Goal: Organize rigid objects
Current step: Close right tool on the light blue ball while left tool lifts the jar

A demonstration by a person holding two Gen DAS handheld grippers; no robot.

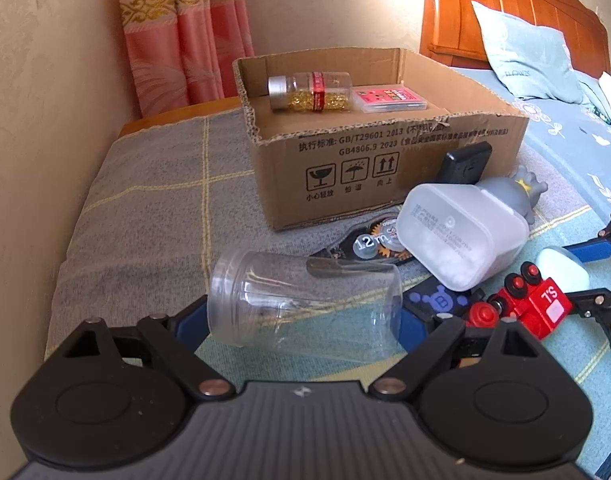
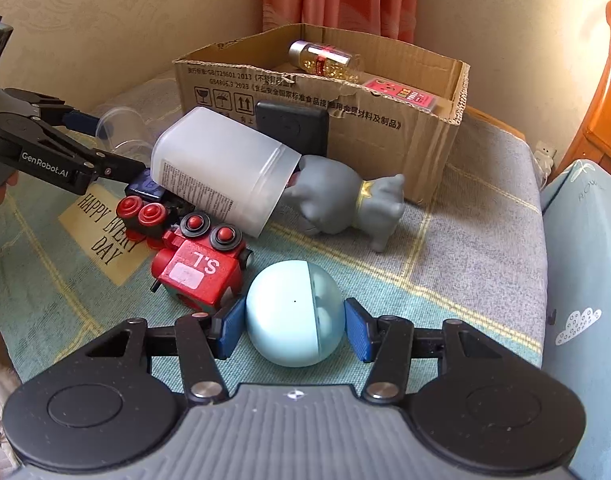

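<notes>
A clear plastic jar (image 1: pixel 301 304) lies on its side between the blue pads of my left gripper (image 1: pixel 301 320), which stands open around it; whether the pads touch it I cannot tell. My right gripper (image 2: pixel 291 328) is open around a pale blue egg-shaped case (image 2: pixel 293 312), with a gap at each pad. A cardboard box (image 1: pixel 385 168) at the back holds a bottle of yellow capsules (image 1: pixel 309 91) and a pink card case (image 1: pixel 389 99). A frosted white container (image 2: pixel 221 168), a red toy train (image 2: pixel 197 256) and a grey figurine (image 2: pixel 345 200) lie in front of the box.
A black flat device (image 2: pixel 291 124) leans on the box front. A dark packet with a "12m" sticker (image 1: pixel 369 242) lies under the frosted container. All rests on a checked bedcover; a wall stands left, a pillow (image 1: pixel 521 60) and wooden headboard right.
</notes>
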